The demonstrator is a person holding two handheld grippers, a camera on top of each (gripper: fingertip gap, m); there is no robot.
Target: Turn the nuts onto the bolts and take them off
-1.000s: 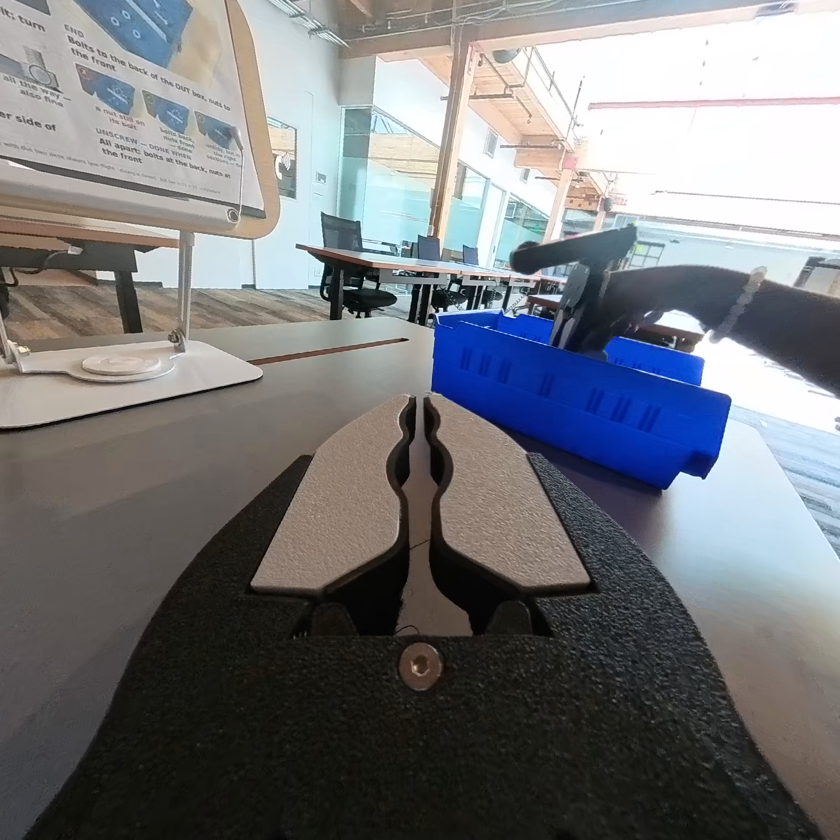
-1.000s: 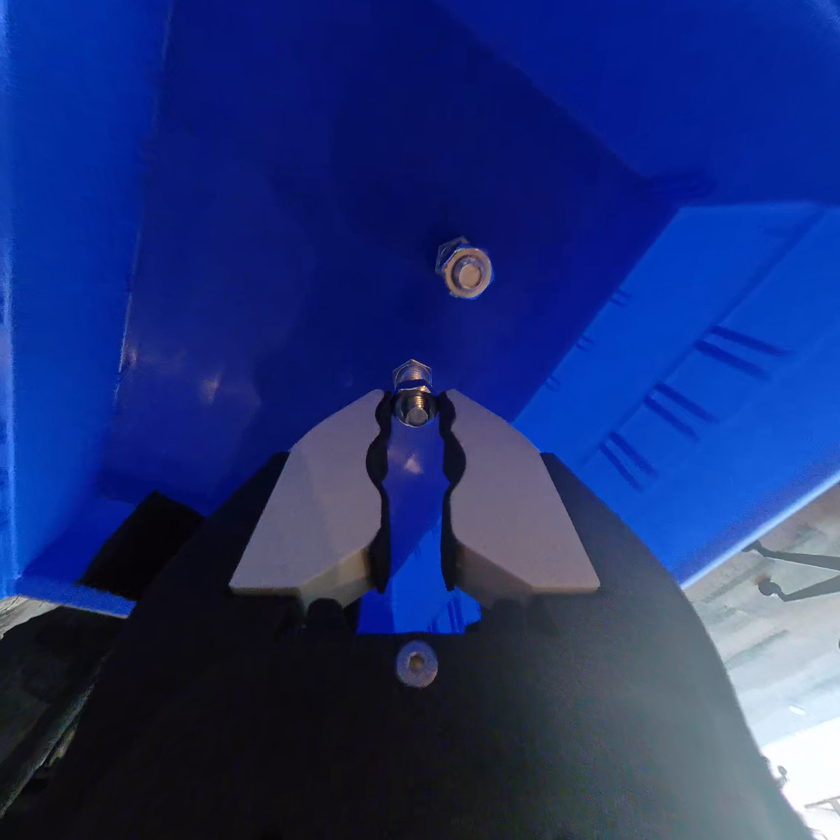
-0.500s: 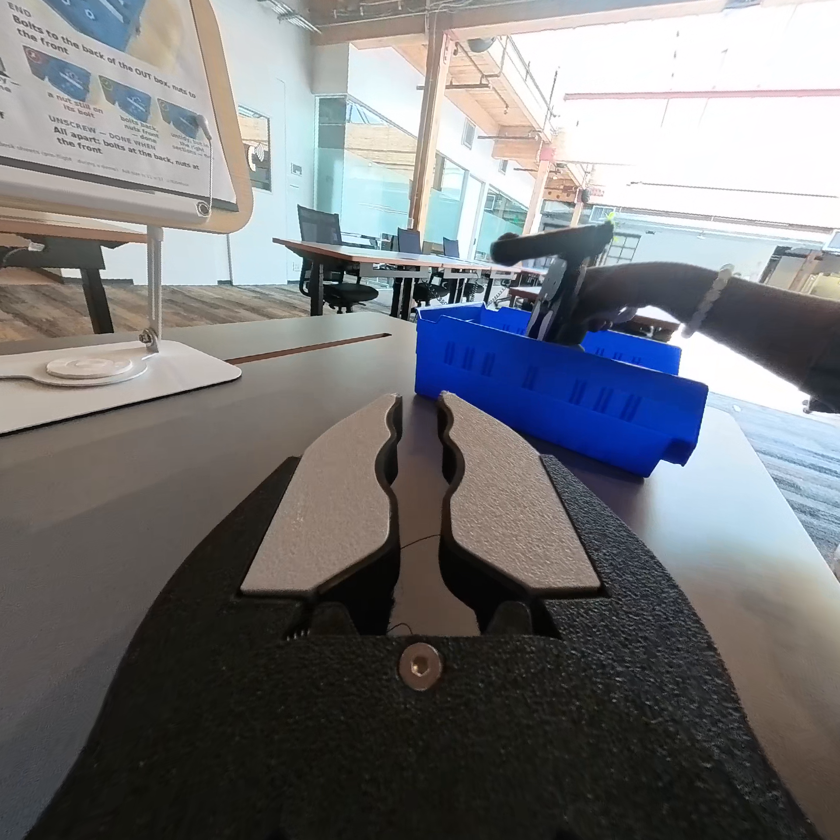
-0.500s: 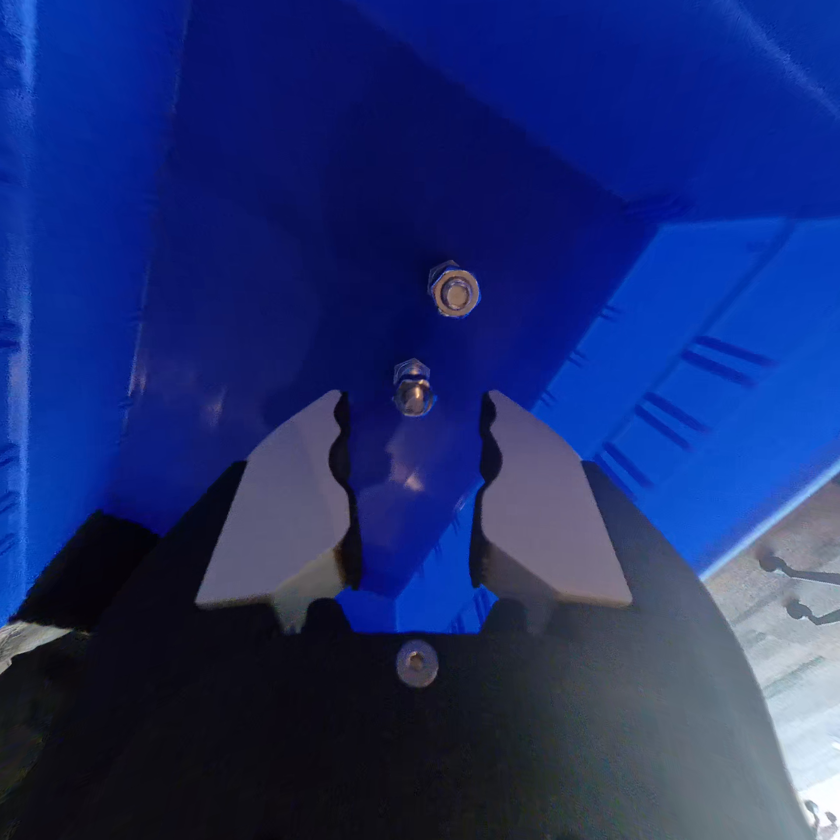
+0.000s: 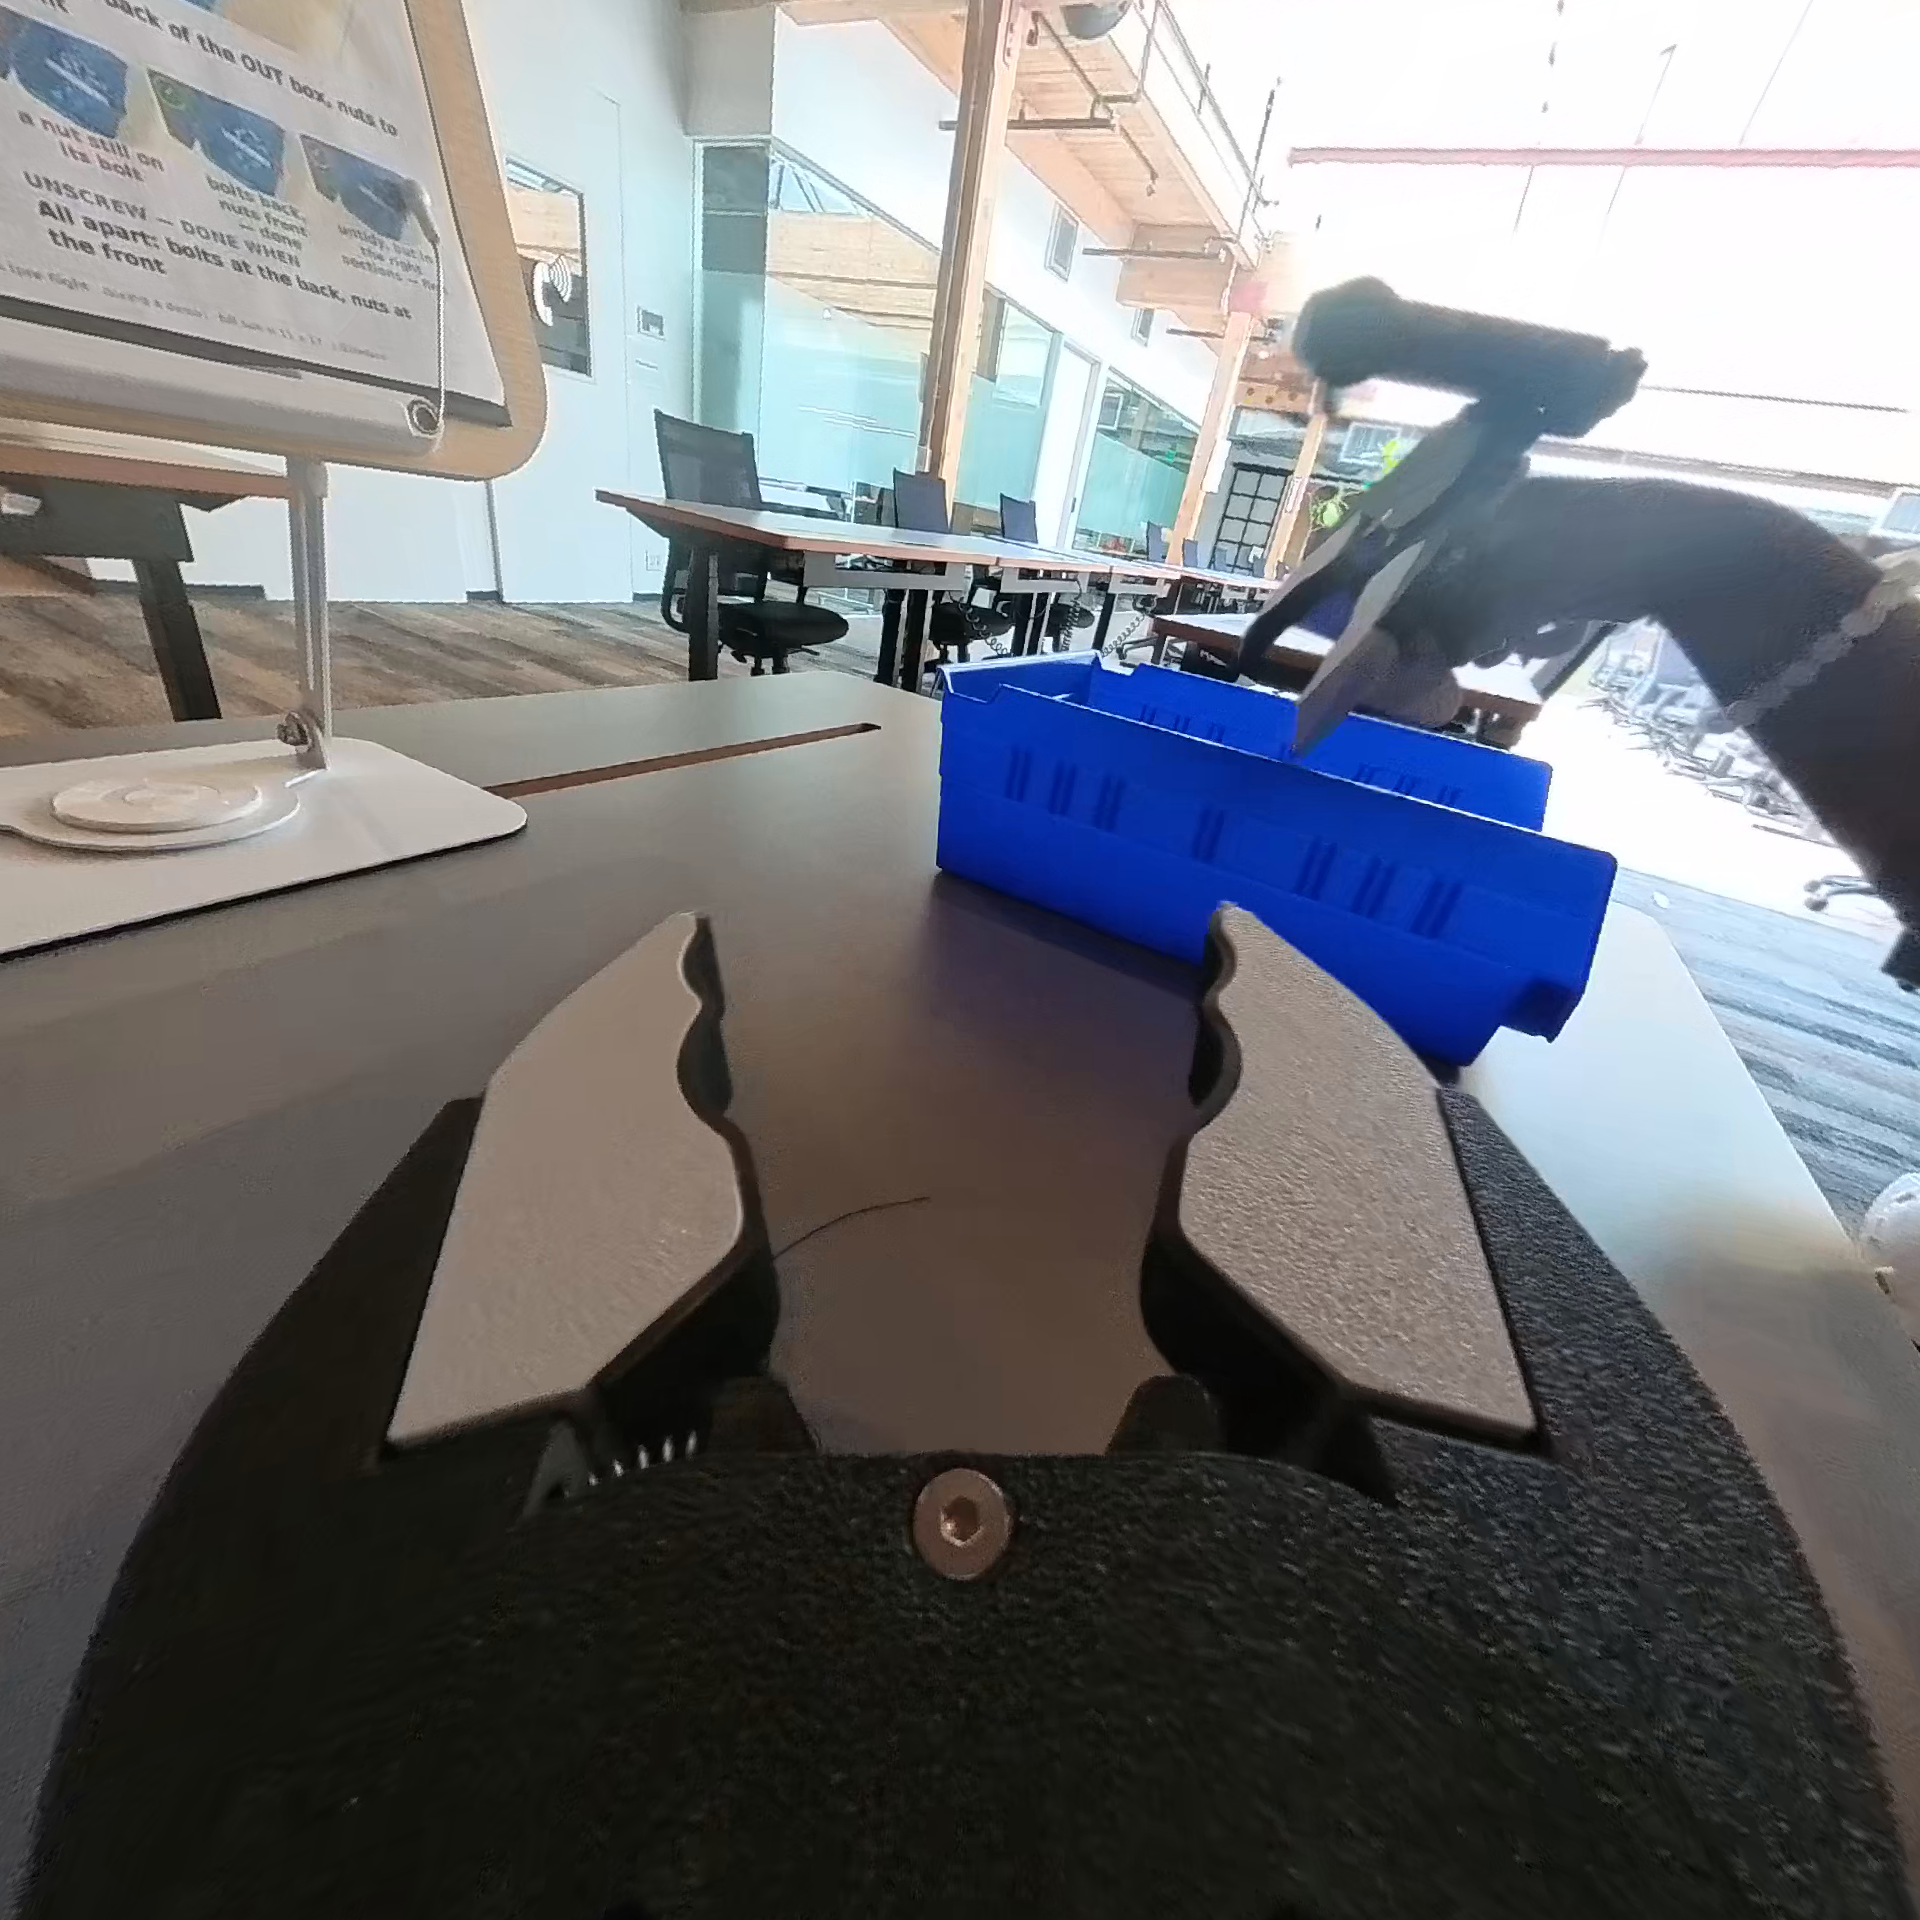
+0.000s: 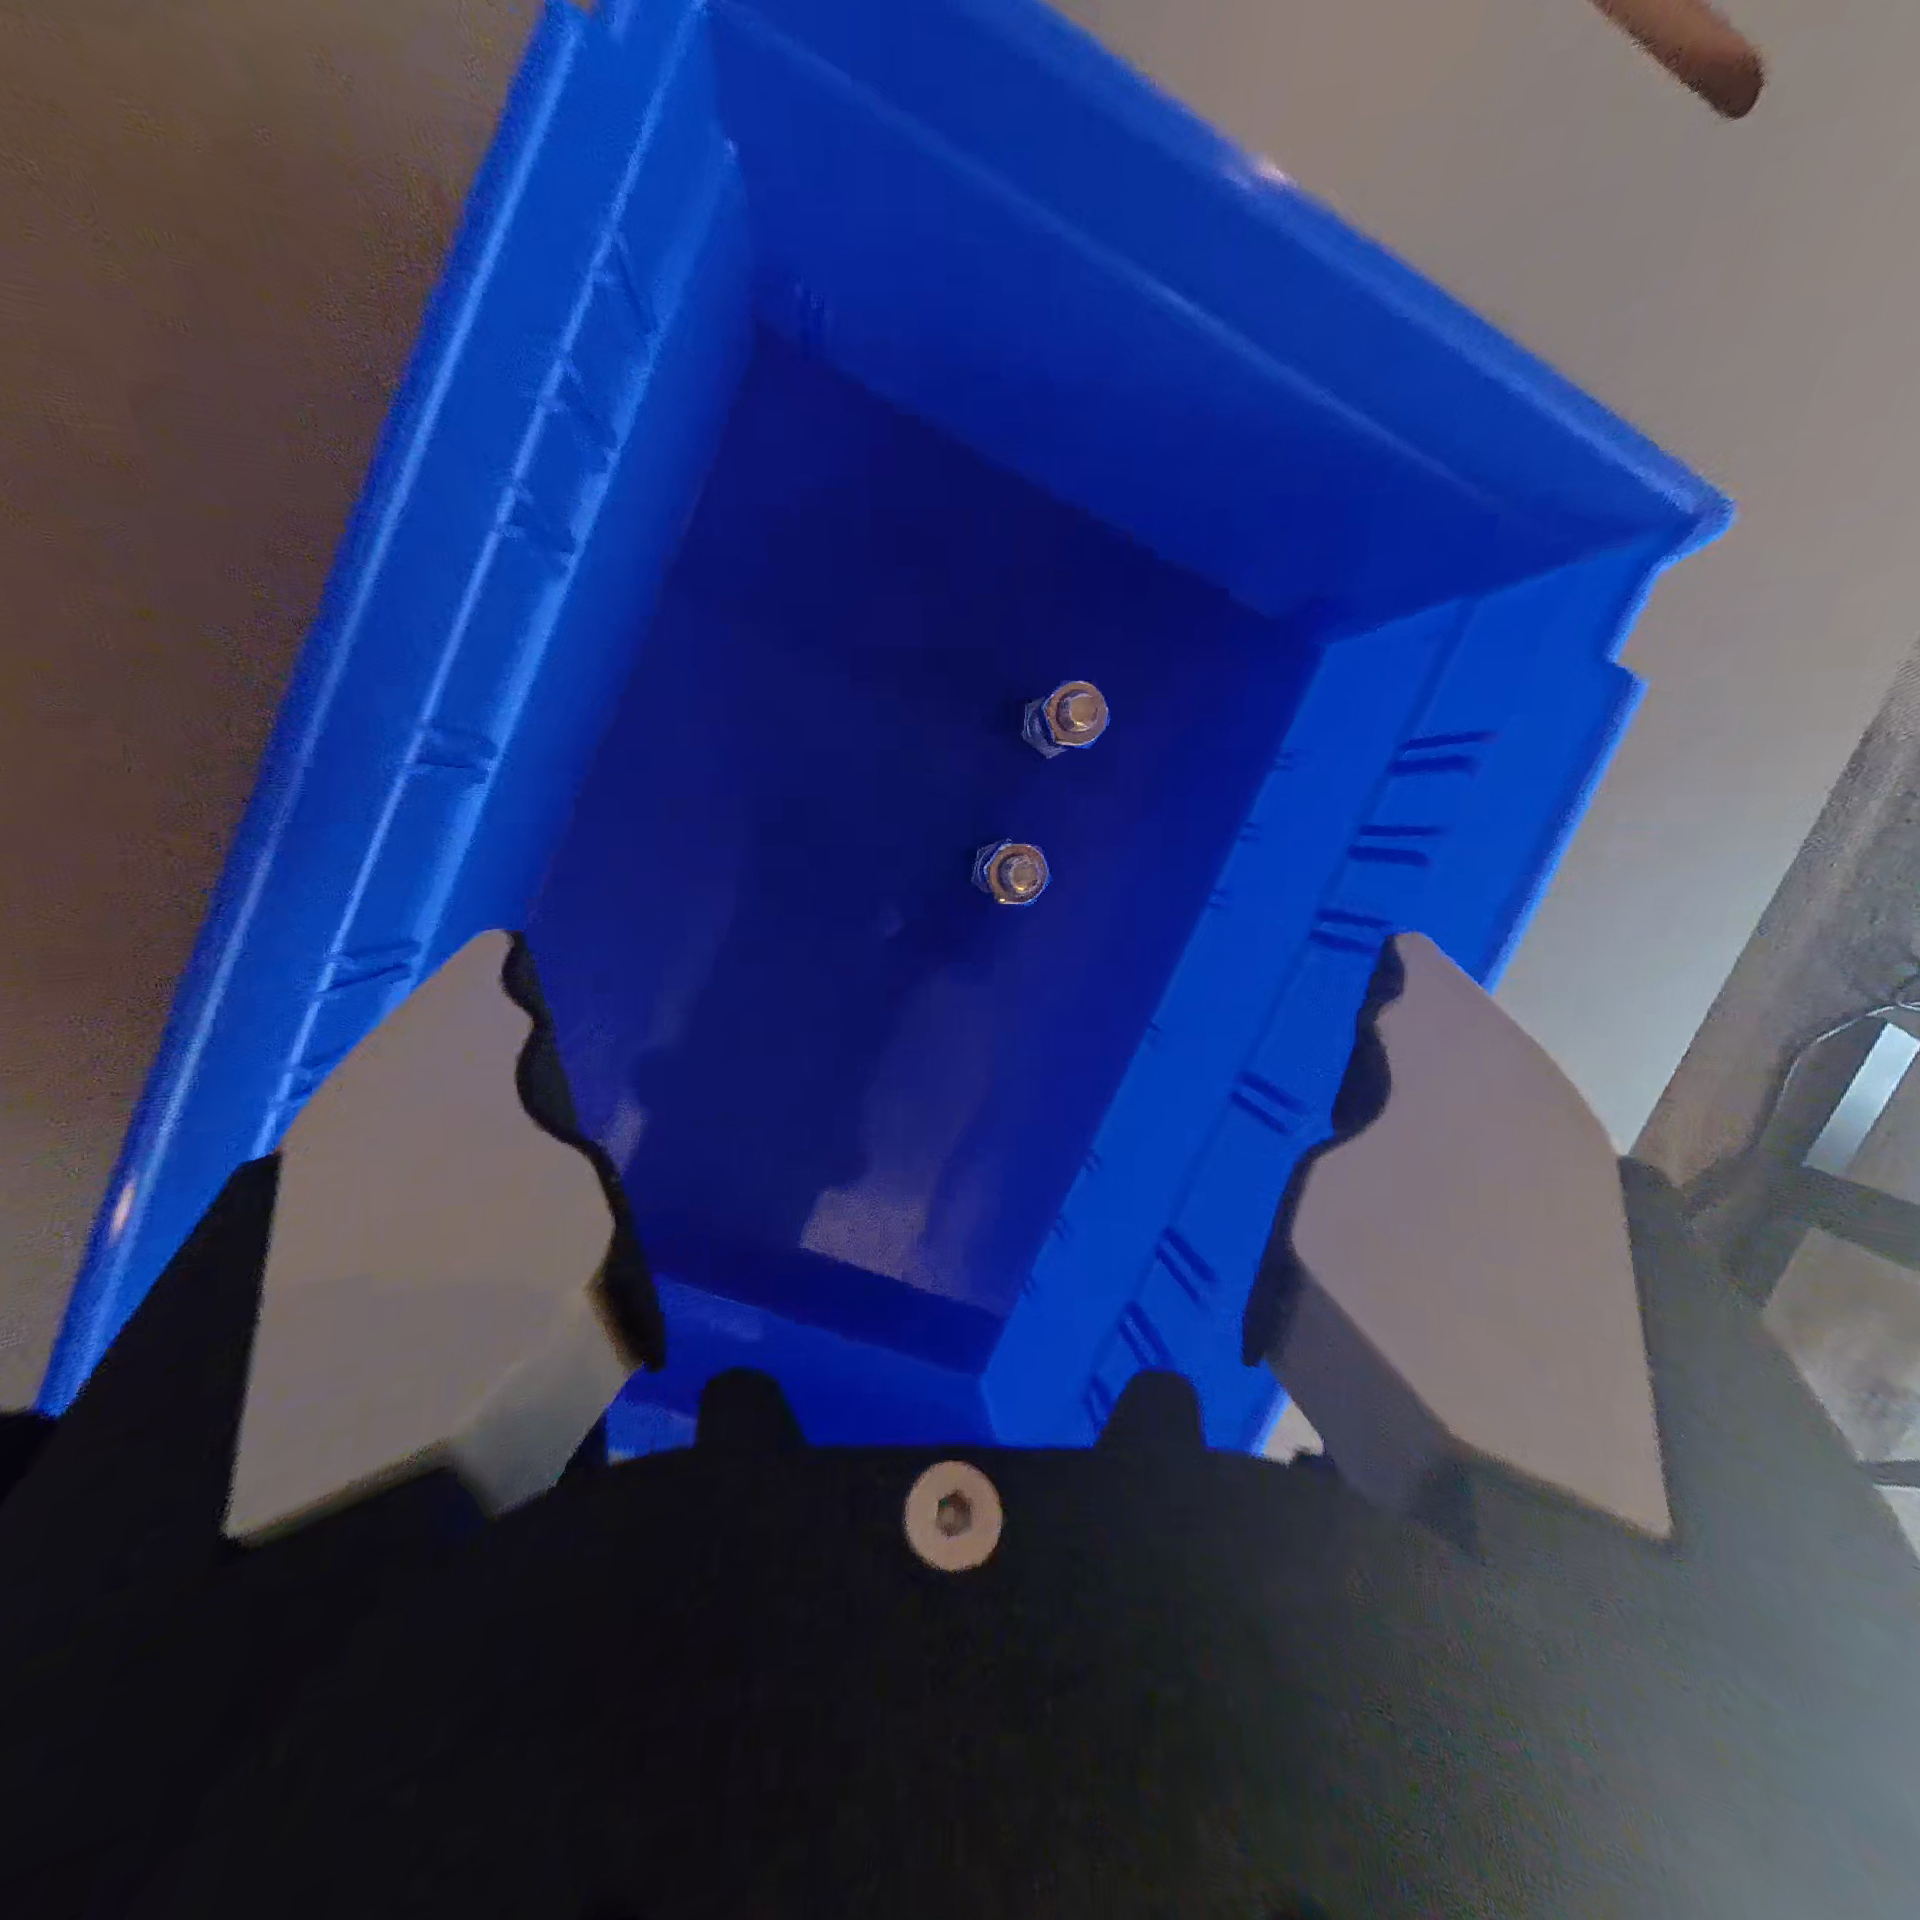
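Right gripper (image 6: 951, 1049) now raised above blue bin (image 6: 644, 436), jaws wide apart, empty. Two nutted bolts (image 6: 1013, 875) left standing mid-frame inside. Left gripper (image 5: 961, 987) jaws also opened over bench (image 5: 260, 1039). Placement probably finished.

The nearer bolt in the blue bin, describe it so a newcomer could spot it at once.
Find the blue bin on the grey table. Two bolts stand on its floor, each with a nut; this bolt is nearer the right gripper, whose jaws are wide open, below the farther bolt.

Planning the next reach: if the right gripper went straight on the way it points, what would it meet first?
Probably the nearer nut-and-bolt on the floor of the blue bin; the right gripper, jaws wide open, points into the bin, though depth is unclear.
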